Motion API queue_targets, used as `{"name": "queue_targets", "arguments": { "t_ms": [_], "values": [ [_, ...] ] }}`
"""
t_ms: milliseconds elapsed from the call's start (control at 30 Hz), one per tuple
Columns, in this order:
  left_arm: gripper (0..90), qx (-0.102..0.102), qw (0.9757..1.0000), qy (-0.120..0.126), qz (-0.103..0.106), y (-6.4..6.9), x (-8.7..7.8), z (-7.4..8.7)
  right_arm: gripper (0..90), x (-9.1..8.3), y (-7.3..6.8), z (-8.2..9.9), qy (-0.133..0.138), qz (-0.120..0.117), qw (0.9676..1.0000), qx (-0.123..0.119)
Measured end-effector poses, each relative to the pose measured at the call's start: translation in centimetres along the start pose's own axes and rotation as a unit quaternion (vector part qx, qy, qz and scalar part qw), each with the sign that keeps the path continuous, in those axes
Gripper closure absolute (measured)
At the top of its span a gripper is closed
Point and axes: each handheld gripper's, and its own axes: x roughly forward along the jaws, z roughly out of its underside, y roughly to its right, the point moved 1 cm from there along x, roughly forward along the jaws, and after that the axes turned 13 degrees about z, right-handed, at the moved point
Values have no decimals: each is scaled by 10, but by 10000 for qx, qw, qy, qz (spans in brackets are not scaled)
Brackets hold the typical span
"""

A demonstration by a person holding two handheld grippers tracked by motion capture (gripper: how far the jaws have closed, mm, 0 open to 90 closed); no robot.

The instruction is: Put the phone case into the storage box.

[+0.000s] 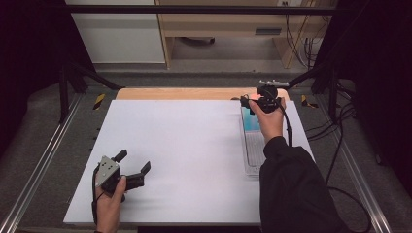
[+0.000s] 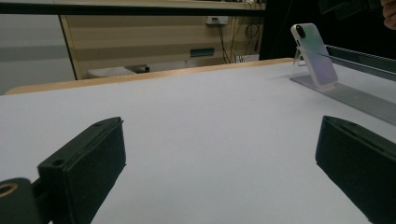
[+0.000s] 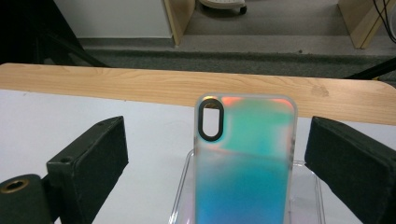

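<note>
An iridescent phone case [image 3: 245,163] with a black camera cut-out leans upright in a clear plastic stand [image 1: 252,145] at the table's right side. The right gripper [image 3: 215,163] hovers just over it, open, with its two black jaws on either side of the case and not touching it. In the high view the right gripper [image 1: 251,103] sits above the stand's far end. My left gripper [image 1: 133,162] rests open near the front left of the white table top [image 1: 180,145], nothing between its jaws. From the left gripper view the phone case [image 2: 314,56] stands far off to the right.
A light wooden strip [image 1: 194,93] borders the table's far edge. Metal rails [image 1: 43,160] run along both sides. Wooden furniture and cables stand behind the table on a grey floor. The stand's long ribbed base [image 2: 359,98] stretches toward the near side.
</note>
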Motion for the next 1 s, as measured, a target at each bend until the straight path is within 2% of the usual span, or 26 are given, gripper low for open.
{"name": "queue_targets", "arguments": {
  "t_ms": [167, 300, 600, 1000],
  "values": [
    [12, -3, 10000, 13, -18, 0, 0, 0, 61, -8, -1, -1, 17, -96, 10000, 19],
    [12, -26, 10000, 23, -28, -1, 0, 0, 64, -12, -3, -3, 42, -86, 10000, 13],
    [13, -22, 10000, 20, -31, -1, 0, 0, 60, -19, -4, -6, 68, -274, 9992, 283],
    [12, 22, 10000, 11, 16, 2, 0, 0, 51, -30, -4, -4, 204, -319, 9988, 317]
  ]
}}
